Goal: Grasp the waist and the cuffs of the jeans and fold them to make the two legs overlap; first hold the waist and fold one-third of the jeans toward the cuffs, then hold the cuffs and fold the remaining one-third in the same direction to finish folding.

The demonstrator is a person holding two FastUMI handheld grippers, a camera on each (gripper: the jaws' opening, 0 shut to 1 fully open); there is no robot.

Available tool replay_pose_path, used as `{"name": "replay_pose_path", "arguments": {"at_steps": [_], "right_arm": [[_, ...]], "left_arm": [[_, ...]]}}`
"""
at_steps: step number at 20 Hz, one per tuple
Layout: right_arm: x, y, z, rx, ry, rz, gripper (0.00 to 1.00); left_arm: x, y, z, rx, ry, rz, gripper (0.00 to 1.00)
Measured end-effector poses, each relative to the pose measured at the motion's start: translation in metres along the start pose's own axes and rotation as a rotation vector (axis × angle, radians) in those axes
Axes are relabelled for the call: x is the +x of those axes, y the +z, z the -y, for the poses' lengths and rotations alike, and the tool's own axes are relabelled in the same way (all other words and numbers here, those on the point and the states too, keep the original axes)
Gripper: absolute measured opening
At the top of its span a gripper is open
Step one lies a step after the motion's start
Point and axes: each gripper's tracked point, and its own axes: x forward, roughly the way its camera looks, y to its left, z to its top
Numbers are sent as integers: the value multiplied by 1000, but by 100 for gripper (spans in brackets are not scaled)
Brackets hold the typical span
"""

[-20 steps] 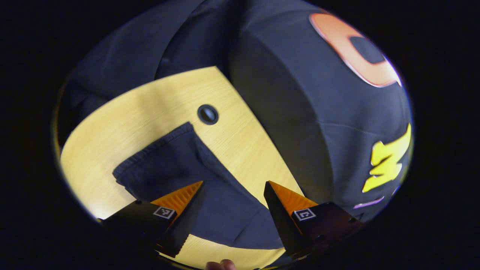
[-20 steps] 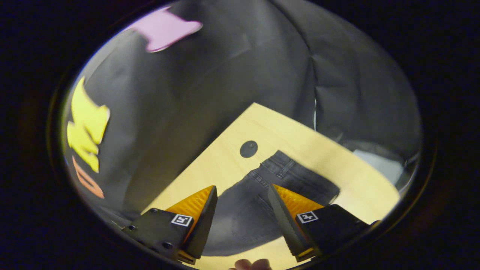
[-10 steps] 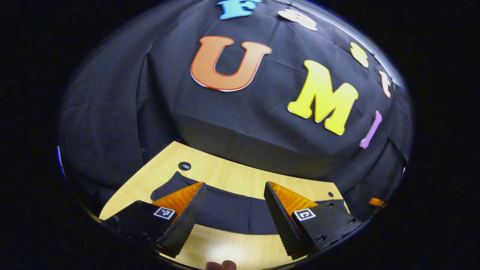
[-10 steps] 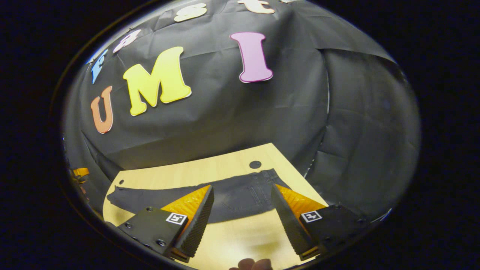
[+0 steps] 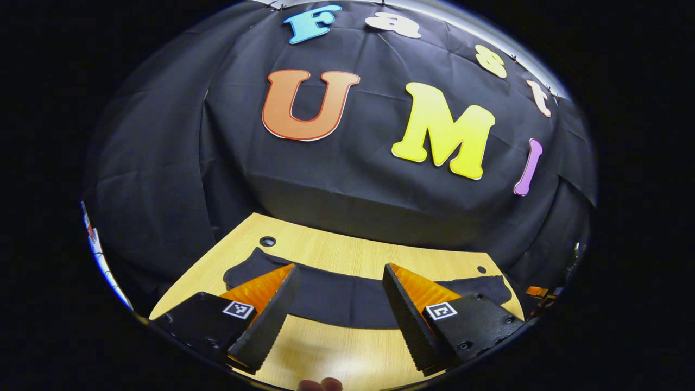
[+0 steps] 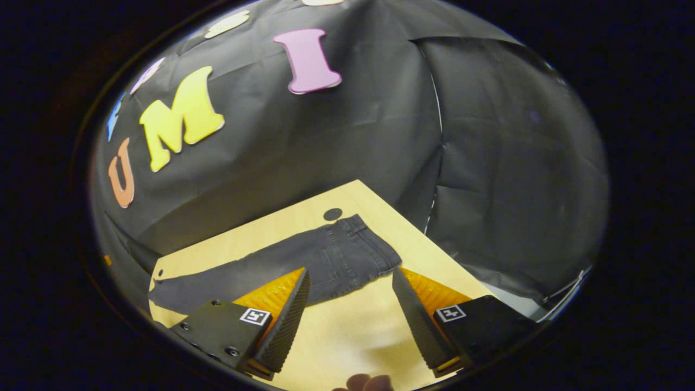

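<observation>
Dark jeans (image 5: pixel 336 296) lie flat and stretched out along the far half of a light wooden table (image 5: pixel 336 353), the legs folded over each other. In the right gripper view the jeans (image 6: pixel 304 263) run from the waist (image 6: pixel 374 247) at the right to the cuffs (image 6: pixel 163 296) at the left. My left gripper (image 5: pixel 339 317) is open, held above the table in front of the jeans' middle. Nothing sits between the fingers of my right gripper (image 6: pixel 350 320), which is open and hovers over bare table short of the waist end.
Black cloth walls close in the table at the back and sides. Small round holes mark the tabletop near the far corners (image 5: pixel 267 240) (image 6: pixel 332 214). A fingertip (image 6: pixel 364 383) of the hand that holds the gripper peeks in at the bottom edge.
Both grippers have pulled back and tilted up from close over the jeans' ends; the jeans now lie farther off, whole length in sight. Both stayed open.
</observation>
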Motion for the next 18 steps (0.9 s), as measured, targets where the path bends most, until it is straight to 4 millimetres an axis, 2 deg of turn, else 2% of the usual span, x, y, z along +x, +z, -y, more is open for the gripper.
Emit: {"name": "replay_pose_path", "arguments": {"at_steps": [4,8,10,13,15,16,17,18], "right_arm": [[70,-10,34,22,-41,-34,94],[119,-20,51,-9,-45,-73,95],[131,-26,48,-3,-7,-97,95],[133,-27,42,-49,32,-95,93],[136,-27,43,-68,33,-112,72],[134,-30,33,-33,87,-131,72],[132,-29,32,3,84,-144,58],[131,-25,21,27,95,-134,45]], "left_arm": [[2,-7,8,-12,35,-25,99],[-5,-19,7,11,74,-61,99],[-6,-23,4,3,91,-73,99],[-4,-28,2,-19,105,-93,99],[-2,-32,1,-44,106,-106,99],[-2,-35,-1,-57,106,-110,99],[-2,-37,-2,-65,107,-113,99],[-1,-40,-5,-68,111,-117,99]]}}
